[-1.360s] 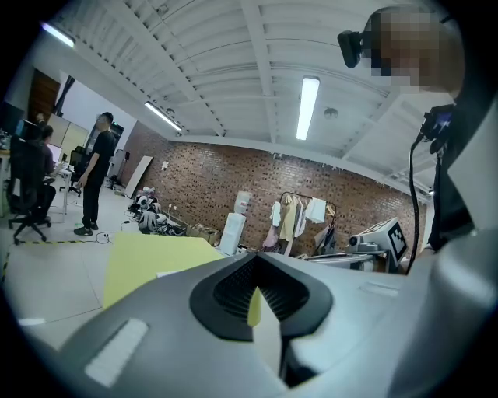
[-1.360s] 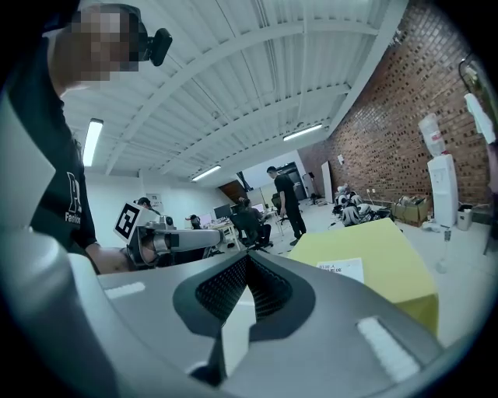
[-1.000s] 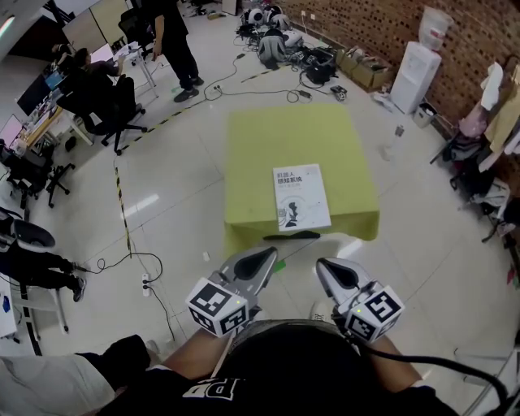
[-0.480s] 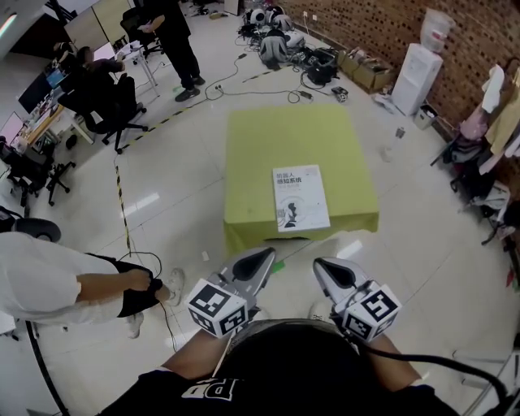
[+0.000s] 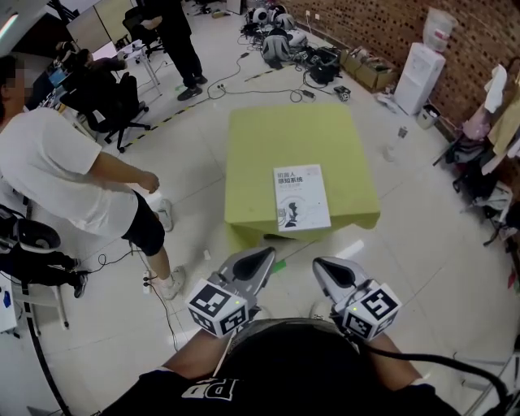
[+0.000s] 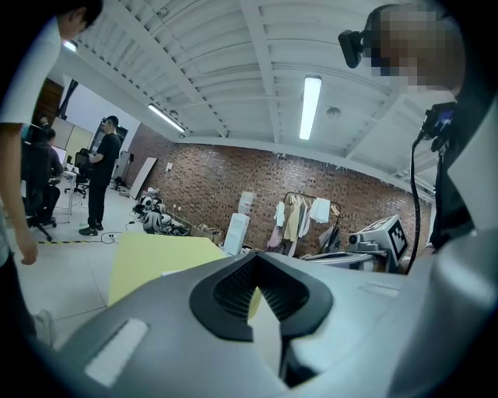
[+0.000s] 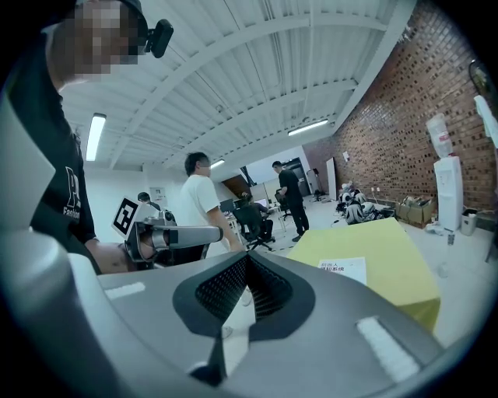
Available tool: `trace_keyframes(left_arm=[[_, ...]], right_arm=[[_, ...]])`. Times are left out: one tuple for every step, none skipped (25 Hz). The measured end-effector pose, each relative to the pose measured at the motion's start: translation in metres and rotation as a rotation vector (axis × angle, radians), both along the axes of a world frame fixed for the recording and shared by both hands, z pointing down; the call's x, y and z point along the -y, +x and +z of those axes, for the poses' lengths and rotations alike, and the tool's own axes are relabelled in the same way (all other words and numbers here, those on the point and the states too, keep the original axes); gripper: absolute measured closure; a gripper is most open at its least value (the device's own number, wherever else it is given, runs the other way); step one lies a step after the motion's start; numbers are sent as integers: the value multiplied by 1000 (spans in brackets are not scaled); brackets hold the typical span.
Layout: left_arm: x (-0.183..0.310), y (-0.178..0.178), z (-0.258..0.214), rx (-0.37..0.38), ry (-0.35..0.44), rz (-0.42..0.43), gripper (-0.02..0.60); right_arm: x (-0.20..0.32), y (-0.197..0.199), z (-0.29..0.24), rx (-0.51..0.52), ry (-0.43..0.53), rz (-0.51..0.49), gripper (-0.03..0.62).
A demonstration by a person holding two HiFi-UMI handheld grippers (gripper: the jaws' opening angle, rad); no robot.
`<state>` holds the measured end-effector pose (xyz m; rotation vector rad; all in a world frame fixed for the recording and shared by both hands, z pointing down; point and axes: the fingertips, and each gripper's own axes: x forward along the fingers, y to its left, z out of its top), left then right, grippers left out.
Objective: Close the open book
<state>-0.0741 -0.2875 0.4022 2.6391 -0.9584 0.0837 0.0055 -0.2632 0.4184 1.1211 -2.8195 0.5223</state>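
The book (image 5: 301, 197) lies closed and flat on the yellow-green surface (image 5: 284, 134), white cover up. It sits at the near edge of the surface, a little right of its middle, with its lower edge about level with the surface's rim.

Both tools are held on the near side of the surface, close to the wearer's body and apart from both surface and book. The left tool (image 5: 258, 262) points toward the surface's near edge; its jaws are pressed together and hold nothing. The right tool (image 5: 335, 273) sits just beside it, aimed the same way, its jaws likewise together and empty. Each carries its marker cube at the back.

Left of the surface, on the tiled floor (image 5: 195, 187), a person in a white shirt (image 5: 73, 175) stands bent forward. Beyond the surface's far left corner another person in dark clothes (image 5: 175, 41) stands near an office chair (image 5: 114, 101). Beyond its far right corner a white water dispenser (image 5: 418, 73) stands against the brick wall (image 5: 366, 24). Straight past the far edge lies a heap of equipment (image 5: 280, 36) with cables.
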Motion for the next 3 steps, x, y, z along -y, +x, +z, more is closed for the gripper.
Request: trace_keyframes(left_arm=[[1,1,1,0,-1,0,574],[1,2,2,0,-3,0,574],[1,3,2,0,-4,0,574]], right_arm=[[1,1,1,0,-1,0,589],[1,2,1,0,-1,-1,589],[1,3,2,0,-2,-1,589]])
